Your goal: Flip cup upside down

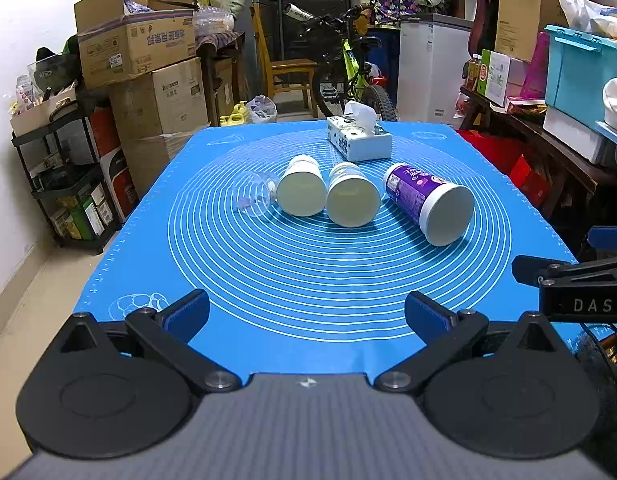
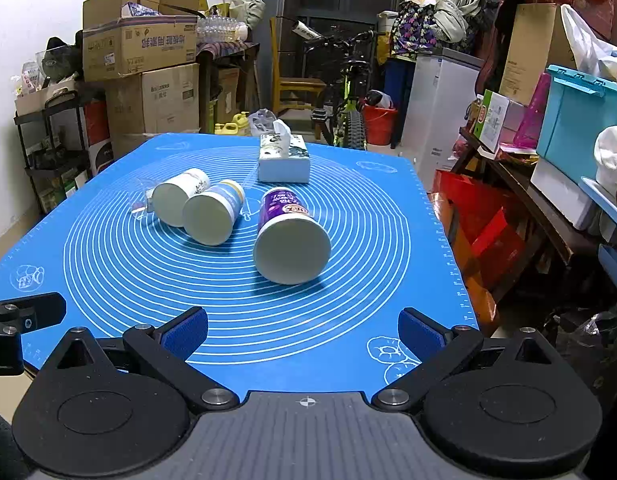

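The clear cup (image 1: 257,197) lay on its side on the blue mat (image 1: 308,280) covering the bench, at about eleven o'clock from the left gripper (image 1: 307,311) and well apart from it. It was touching the leftmost of three toppled jars (image 1: 300,191). Its long axis seemed to run roughly toward the camera, though the glass was too faint to be sure. The left gripper looked nearer; the right gripper (image 2: 303,330) saw the cup (image 2: 142,200) half hidden. Both grippers' fingers were spread, holding nothing.
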Demonstrator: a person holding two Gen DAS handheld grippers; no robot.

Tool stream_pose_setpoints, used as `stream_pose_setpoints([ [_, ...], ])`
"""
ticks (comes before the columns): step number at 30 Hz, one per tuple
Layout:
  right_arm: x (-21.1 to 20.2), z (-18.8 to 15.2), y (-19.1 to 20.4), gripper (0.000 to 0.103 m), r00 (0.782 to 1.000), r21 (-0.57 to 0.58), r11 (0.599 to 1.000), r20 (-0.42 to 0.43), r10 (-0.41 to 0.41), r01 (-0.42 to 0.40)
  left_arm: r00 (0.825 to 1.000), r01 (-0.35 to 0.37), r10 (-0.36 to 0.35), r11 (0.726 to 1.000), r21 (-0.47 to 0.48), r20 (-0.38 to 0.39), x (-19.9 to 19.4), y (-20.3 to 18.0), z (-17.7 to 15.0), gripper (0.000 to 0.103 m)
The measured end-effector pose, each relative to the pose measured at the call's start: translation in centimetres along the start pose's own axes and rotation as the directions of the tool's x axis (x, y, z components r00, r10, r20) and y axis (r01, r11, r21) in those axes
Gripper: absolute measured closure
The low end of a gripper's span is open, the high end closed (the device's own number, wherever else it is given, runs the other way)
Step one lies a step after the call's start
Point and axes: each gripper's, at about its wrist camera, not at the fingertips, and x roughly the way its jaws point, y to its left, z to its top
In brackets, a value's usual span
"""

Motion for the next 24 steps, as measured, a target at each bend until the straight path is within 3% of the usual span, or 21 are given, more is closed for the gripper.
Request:
stream_pose_setpoints([
  [24, 0.1, -0.1, -0.9, 0.002, 1.0, -0.007, 1.0, 0.002, -0.009, 0.009, 1.0, 0.002, -0.002, 1.0, 0.017, -0.001, -0.1, -0.6, -0.2, 0.001],
])
